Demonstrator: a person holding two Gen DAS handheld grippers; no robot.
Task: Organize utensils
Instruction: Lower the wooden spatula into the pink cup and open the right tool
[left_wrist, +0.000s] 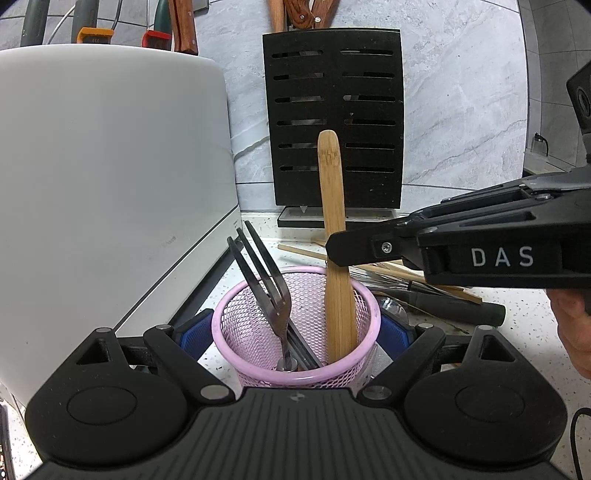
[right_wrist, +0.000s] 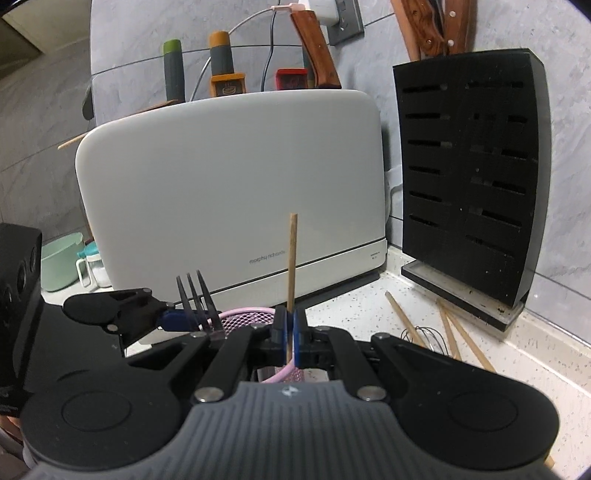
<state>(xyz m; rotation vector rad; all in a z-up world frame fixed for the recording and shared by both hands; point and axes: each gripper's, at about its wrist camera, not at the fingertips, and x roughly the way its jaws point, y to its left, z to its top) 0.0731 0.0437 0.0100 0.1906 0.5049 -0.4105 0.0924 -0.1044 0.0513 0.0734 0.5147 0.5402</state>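
A pink mesh cup (left_wrist: 255, 317) stands on the counter between my left gripper's blue pads (left_wrist: 192, 338), which press on its two sides; my left gripper (left_wrist: 295, 332) is shut on it. Inside the cup stand dark forks (left_wrist: 266, 273) and a flat bamboo utensil (left_wrist: 334, 236). My right gripper (left_wrist: 338, 251) comes in from the right and is shut on the bamboo utensil above the cup. In the right wrist view the utensil shows edge-on (right_wrist: 291, 262) between the blue pads (right_wrist: 300, 334), with the cup's rim (right_wrist: 251, 314) and the forks (right_wrist: 195, 295) below.
A white toaster (left_wrist: 110, 177) stands close on the left. A black knife block (left_wrist: 332, 118) stands behind the cup. Loose chopsticks (left_wrist: 399, 271), a whisk (right_wrist: 424, 334) and a dark-handled tool (left_wrist: 454, 304) lie on the counter to the right.
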